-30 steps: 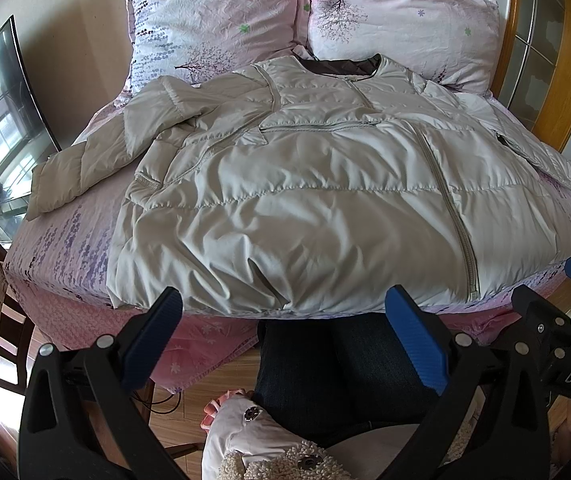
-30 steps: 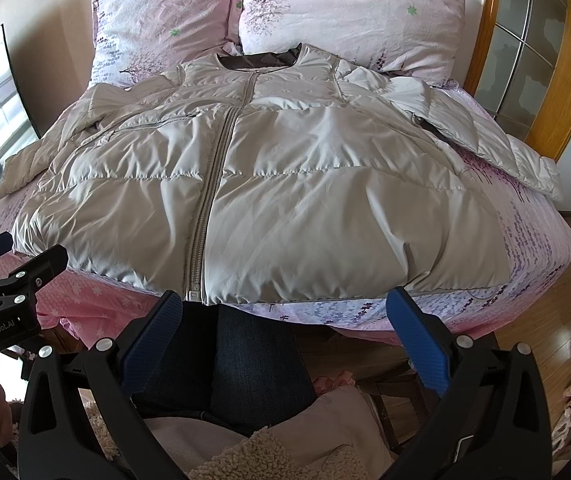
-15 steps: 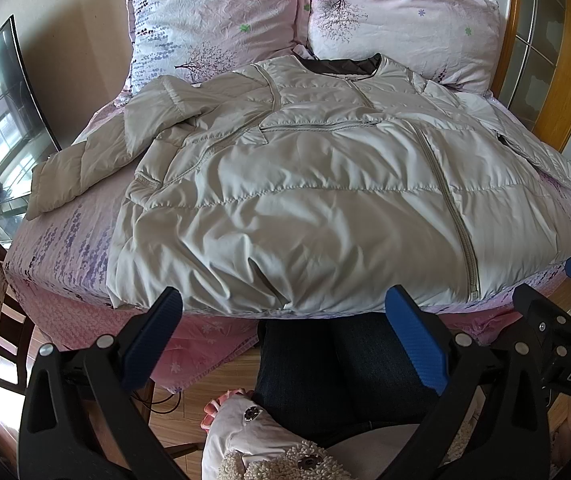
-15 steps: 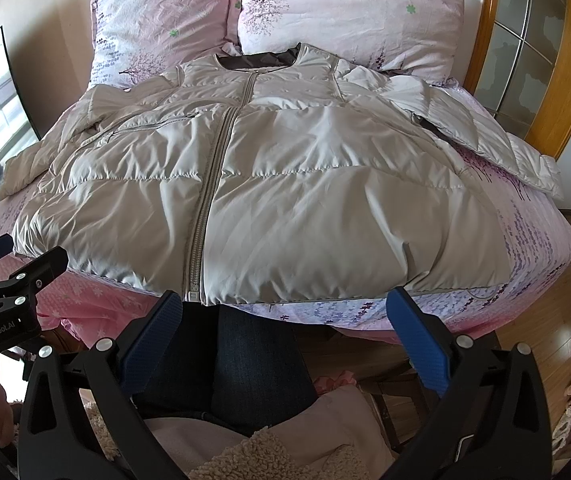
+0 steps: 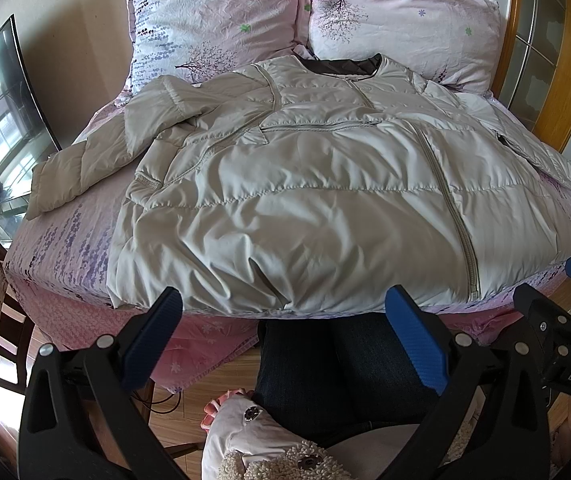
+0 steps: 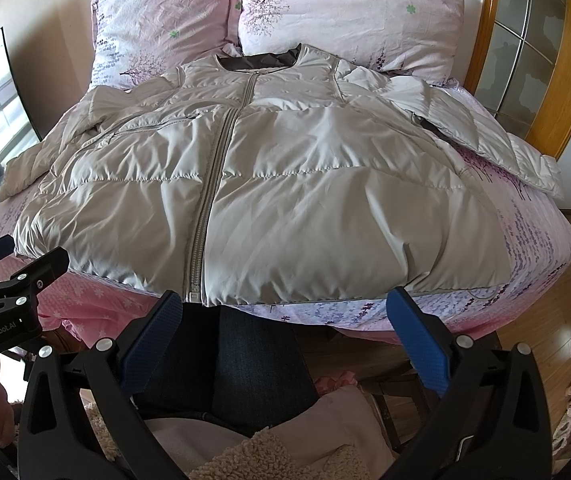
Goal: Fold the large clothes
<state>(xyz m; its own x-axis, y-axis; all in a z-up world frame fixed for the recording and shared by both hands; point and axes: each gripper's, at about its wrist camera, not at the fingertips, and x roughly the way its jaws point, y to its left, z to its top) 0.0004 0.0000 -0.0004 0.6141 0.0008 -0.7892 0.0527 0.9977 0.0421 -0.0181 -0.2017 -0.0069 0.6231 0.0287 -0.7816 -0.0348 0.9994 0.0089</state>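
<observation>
A beige quilted puffer jacket [image 5: 305, 200] [image 6: 285, 192] lies flat and zipped, front up, on a pink bed, collar toward the pillows and hem at the near edge. One sleeve [image 5: 85, 164] stretches out to the left, the other sleeve [image 6: 497, 144] to the right. My left gripper [image 5: 285, 312] hovers open just in front of the hem with nothing between its blue pads. My right gripper [image 6: 285, 312] is likewise open in front of the hem, near the zipper's lower end [image 6: 193, 296]. Each gripper shows at the edge of the other's view.
Two flowered pink pillows [image 5: 213, 20] [image 6: 349, 12] lean on the wooden headboard [image 6: 545, 60]. A dark screen [image 5: 1, 96] stands left of the bed. The person's jeans-clad legs [image 5: 337, 364] are against the bed's near edge [image 6: 365, 312]. Wooden floor [image 6: 557, 320] lies to the right.
</observation>
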